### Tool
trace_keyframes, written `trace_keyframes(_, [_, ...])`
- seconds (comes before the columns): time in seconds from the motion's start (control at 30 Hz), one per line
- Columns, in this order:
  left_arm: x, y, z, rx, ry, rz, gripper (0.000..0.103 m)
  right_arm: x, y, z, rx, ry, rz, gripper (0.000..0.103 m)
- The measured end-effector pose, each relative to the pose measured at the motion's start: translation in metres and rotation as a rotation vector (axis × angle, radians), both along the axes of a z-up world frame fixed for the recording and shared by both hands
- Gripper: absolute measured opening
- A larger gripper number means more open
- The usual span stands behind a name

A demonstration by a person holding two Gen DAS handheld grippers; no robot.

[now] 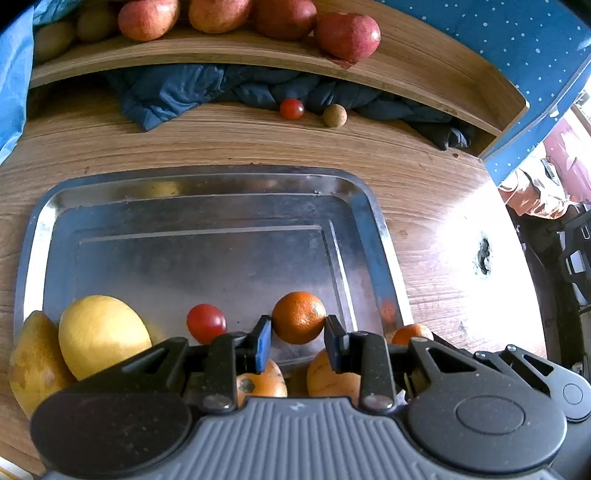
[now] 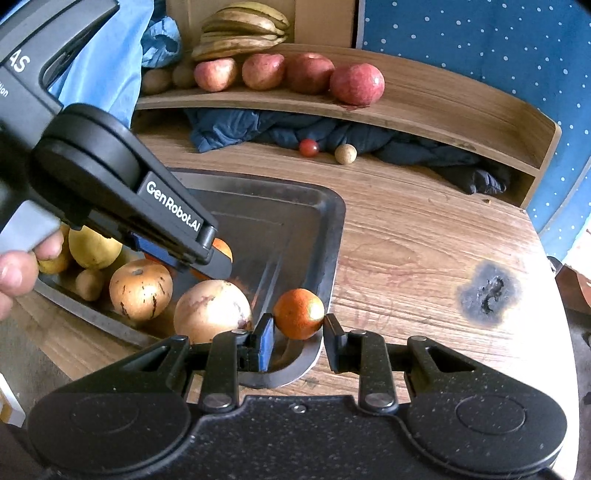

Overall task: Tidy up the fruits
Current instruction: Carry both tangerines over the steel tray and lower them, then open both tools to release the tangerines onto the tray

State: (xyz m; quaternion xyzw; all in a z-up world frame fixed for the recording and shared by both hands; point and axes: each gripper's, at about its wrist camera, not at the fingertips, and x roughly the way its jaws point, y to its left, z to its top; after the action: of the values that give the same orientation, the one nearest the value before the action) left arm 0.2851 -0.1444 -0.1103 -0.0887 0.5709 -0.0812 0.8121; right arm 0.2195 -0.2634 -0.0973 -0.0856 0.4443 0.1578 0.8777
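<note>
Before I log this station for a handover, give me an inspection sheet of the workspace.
Surface: wooden table with a dark burn mark; metal tray on it.
Job's things: lemon, tomato and other fruit at the tray's near end; tomato and pale ball loose on the table; apples and bananas on the shelf.
Clutter: dark cloth under the shelf.
Grippers: left gripper shut on an orange; right gripper shut on another orange over the tray's corner.
Cables: nothing seen.
Surroundings: blue dotted wall.
</note>
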Motion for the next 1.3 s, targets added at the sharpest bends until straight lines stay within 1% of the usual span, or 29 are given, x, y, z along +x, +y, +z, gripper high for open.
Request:
trace_keyframes(0.53, [0.000,0.003,0.000,0.000,0.002,0.005,0.034,-0.002,0.002,-0.002,-0.019,0.007,0.021,0.031])
trace_keyframes(0.73, [-0.001,0.004,0.001,0.000,0.001,0.006,0.034,-0.003,0.003,-0.002,-0.024,0.009,0.030,0.032])
trace_keyframes(0.87, [-0.004,0.006,0.003,-0.002,-0.008,0.010,0.041,-0.004,0.003,-0.002,-0.034,0.009,0.031,0.034])
trace_keyframes(0.93, [-0.005,0.007,0.005,-0.003,-0.014,0.015,0.044,-0.006,0.002,-0.002,-0.042,0.008,0.030,0.038])
trace_keyframes(1.07, [-0.010,0.009,0.011,-0.009,-0.029,0.019,0.056,-0.010,0.001,-0.001,-0.054,0.004,0.030,0.044])
trace_keyframes(1.1, [-0.011,0.008,0.014,-0.009,-0.034,0.013,0.059,-0.012,0.001,-0.001,-0.057,0.002,0.029,0.047])
trace_keyframes(1.2, [-0.018,0.008,0.021,-0.004,-0.053,-0.003,0.065,-0.013,0.000,0.001,-0.064,0.000,0.024,0.056])
trace_keyframes(1.3, [-0.024,0.010,0.029,0.003,-0.066,-0.009,0.068,-0.014,-0.001,0.002,-0.064,-0.003,0.019,0.061])
